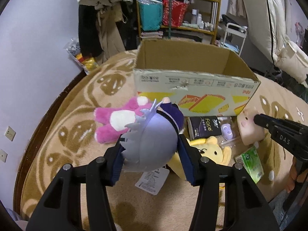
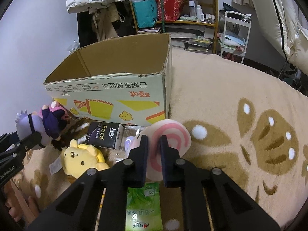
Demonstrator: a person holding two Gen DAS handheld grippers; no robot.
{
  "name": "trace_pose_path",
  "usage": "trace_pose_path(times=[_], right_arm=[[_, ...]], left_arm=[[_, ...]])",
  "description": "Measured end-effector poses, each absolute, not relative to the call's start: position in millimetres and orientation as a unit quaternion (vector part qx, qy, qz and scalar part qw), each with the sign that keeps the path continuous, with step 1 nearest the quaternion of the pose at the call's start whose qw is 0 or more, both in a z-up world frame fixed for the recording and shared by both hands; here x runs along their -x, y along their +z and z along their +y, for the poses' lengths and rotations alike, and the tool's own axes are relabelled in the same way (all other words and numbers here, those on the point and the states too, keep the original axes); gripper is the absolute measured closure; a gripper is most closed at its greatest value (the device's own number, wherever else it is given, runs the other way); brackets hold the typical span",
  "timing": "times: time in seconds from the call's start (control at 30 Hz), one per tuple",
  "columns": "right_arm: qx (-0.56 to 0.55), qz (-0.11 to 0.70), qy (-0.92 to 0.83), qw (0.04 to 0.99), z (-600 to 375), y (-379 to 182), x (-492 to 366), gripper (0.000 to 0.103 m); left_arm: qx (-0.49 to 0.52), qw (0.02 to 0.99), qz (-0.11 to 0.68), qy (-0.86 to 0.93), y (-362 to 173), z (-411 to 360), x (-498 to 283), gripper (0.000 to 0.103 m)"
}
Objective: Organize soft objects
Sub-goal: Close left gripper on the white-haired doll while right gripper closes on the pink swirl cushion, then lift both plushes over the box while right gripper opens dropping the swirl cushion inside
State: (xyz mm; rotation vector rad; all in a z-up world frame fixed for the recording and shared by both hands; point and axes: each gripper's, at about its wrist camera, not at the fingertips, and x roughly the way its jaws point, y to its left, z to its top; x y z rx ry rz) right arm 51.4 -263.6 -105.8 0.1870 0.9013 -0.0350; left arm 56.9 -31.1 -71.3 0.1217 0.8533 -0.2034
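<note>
Left hand-held gripper clenched on the round grey-lavender head of a plush doll; blue pads press both sides of the head. Doll's dark purple body points away, toward the cardboard box. White hang tag dangles below it.

Right hand-held gripper grasping a pale pink roll-cake plush with a pink swirl face, pinched between its narrow-set fingers, just in front of the box's near right corner.

Box stands open-topped on a beige patterned blanket; what it holds is not visible.

Lying on the blanket before the box: pink-and-white plush at left, yellow bear plush, black "Face" tissue pack, green tissue pack under the right gripper, small lavender item in clear wrap.

Behind: yellow shelf with bags and bottles, hanging coats, white cart.
</note>
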Motion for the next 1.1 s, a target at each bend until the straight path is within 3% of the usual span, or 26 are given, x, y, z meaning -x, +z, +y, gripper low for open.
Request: trace_pose_path(times=[0.77,1.1], right_arm=[[-0.139,0.344,0.019,0.928,-269.1,-54.1,-9.9,0.093],[-0.098,0.278,0.023,0.955,-249.9,-24.4,13.5,0.093]], left_arm=[[-0.044,0.932,0.354,-0.072,-44.9,-15.7,-35.2,0.052],[-0.038,0.954,0.294,-0.052,-20.5,-11.1,-20.2,0.052]])
